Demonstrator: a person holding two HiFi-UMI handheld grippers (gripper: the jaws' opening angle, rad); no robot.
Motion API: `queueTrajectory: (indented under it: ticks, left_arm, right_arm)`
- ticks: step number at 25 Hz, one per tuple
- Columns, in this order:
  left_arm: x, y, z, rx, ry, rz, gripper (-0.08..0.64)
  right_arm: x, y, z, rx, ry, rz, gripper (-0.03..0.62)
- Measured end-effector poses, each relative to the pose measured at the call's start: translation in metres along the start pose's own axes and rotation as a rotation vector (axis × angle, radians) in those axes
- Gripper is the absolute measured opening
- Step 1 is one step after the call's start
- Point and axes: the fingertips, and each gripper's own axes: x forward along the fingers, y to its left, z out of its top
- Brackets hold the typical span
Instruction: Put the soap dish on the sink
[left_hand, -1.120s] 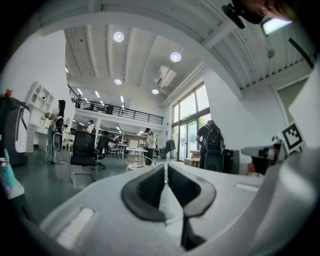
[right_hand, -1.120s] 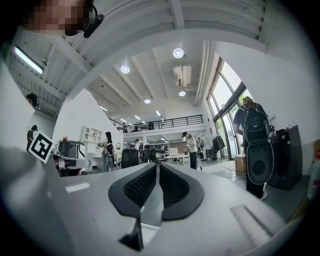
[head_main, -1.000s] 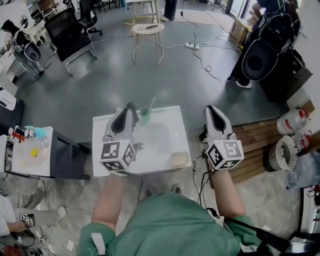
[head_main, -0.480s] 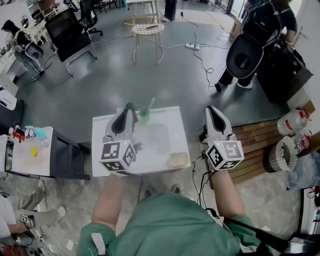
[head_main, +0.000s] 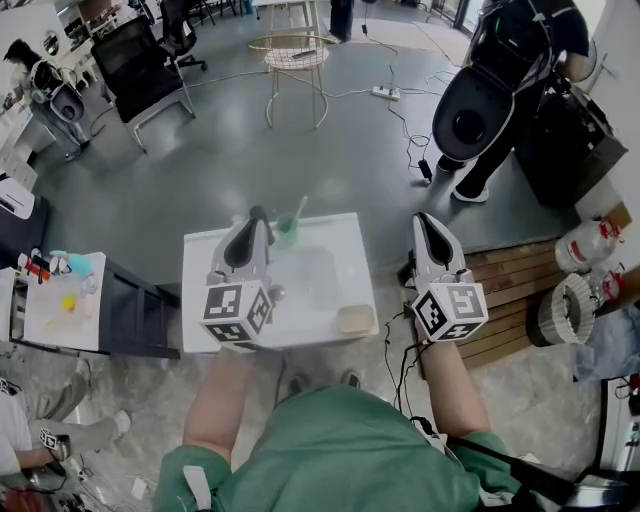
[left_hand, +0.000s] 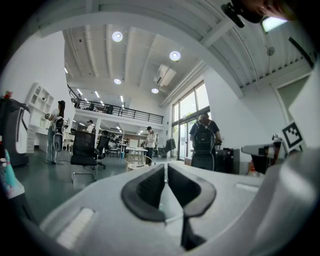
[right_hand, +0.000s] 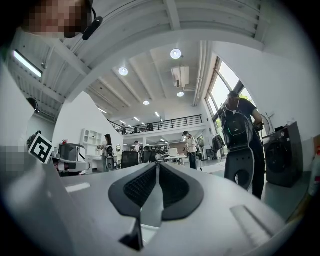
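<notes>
**Soap Dish Position and Gripper State**

The soap dish (head_main: 357, 319), a shallow beige tray with rounded corners, lay on the near right corner of the white sink (head_main: 340, 236), on the flat rim beside the basin. Its long axis ran roughly left to right in the head view. By this position, the placement appeared already complete.

The right gripper (head_main: 424, 221) was the nearer tool. It was held off the right edge of the sink, with the dish to its left and back toward the person, close to the marker cube and not ahead of the jaws. Its jaws were pressed together with nothing between them. The left gripper (head_main: 252, 229) was above the left part of the sink, across the basin from the dish. Its jaws were likewise together and empty. Any further reach would require the right gripper to be drawn back and turned inward.

A green cup (head_main: 288, 228) holding a toothbrush stood at the far rim. The sink stood on a grey floor (head_main: 330, 150), with wooden decking (head_main: 510, 285) to its right and a wire stool (head_main: 295, 55) farther off.
</notes>
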Motion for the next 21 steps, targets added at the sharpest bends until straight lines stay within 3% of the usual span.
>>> queueTrajectory:
  ticks: [21]
  left_arm:
    - [0.009, -0.028, -0.005, 0.007, 0.004, 0.019, 0.017]
  right_arm:
    - [-0.007, -0.029, 0.001, 0.013, 0.000, 0.021, 0.020]
